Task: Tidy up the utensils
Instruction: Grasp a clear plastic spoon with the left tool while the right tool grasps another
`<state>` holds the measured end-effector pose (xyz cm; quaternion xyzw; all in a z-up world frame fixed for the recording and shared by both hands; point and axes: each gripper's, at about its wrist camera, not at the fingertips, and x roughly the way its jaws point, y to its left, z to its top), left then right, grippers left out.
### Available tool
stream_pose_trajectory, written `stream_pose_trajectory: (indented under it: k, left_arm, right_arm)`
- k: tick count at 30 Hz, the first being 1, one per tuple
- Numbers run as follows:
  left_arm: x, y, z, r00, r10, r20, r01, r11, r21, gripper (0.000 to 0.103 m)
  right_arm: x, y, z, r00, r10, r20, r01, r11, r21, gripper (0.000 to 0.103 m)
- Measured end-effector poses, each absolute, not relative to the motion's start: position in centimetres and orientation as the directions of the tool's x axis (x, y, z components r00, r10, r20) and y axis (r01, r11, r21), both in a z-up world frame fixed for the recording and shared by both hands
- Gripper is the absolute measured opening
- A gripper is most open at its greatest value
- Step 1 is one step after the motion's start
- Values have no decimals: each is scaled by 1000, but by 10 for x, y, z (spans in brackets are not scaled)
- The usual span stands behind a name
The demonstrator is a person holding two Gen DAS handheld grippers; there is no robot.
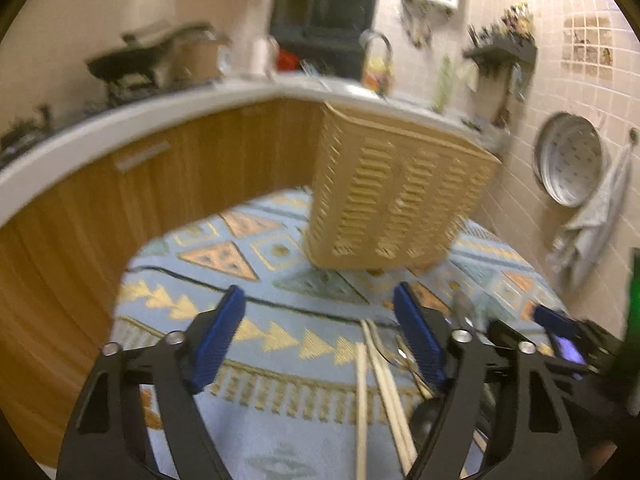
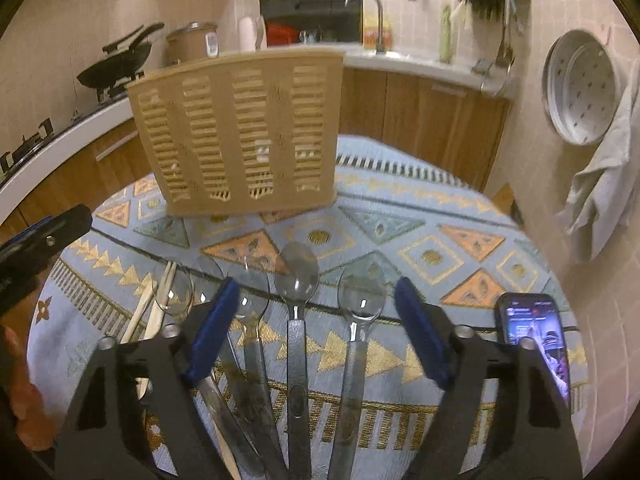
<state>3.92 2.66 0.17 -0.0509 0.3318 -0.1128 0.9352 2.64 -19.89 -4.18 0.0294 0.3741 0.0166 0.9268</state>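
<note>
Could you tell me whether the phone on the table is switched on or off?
On: the phone lies face up on the tablecloth with its screen lit and showing pictures.

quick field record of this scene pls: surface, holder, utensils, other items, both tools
surface: table with blue patterned cloth
holder: beige slotted utensil holder, upright at the cloth's far side
utensils: spoons side by side, bowls toward the holder; chopsticks to their left
other items: phone, screen lit, right of the spoons
left tool: open, empty
right tool: open, above the spoon handles
</note>
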Motion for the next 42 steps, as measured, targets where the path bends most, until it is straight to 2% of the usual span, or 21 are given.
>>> stream_pose_trajectory:
  k: [3,5,7,8,14,16,19,24,29,36,42]
  left_arm:
    - [53,29,-2,622,-380,-684,246,925,-290,57]
    - [62,26,-9,516,-471,-716,269,882,-386,54]
    - [66,22,-18,467,-503,-727,264,864,-429,46]
    - [69,21,-23,449,-511,-733,252,859,-445,45]
    - [92,2,-47,422,-454,-785,217,891,-399,39]
    - [96,-4,-50,411,-462,-786,227,887,-403,30]
    - [101,-11,-52,397,-450,-800,232,892,-387,24]
    - [106,-22,-60,387,-420,-821,244,905,-348,4]
    - [111,-29,-58,393,-429,-814,282,898,-338,2]
    - [120,-8,-35,400,-482,-779,329,869,-369,0]
    - [119,23,-15,382,-468,-797,361,869,-338,0]
  right_arm:
    - [37,-202,-37,682,79,-727,-28,996,83,63]
    - [46,-206,-34,647,91,-757,-37,995,88,60]
    - [55,-212,-33,616,114,-780,-49,993,107,60]
    - [60,-216,-33,600,122,-791,-52,992,114,60]
    - [80,-240,-45,522,115,-845,-12,992,128,60]
    - [84,-245,-50,503,120,-856,-3,991,137,60]
    - [86,-245,-58,478,135,-868,-5,989,151,60]
    - [87,-234,-69,452,96,-887,-17,995,99,45]
    - [81,-229,-68,466,72,-882,-36,997,63,31]
    - [64,-213,-45,517,84,-852,-69,996,57,31]
    - [56,-191,-15,528,212,-822,-166,975,145,31]
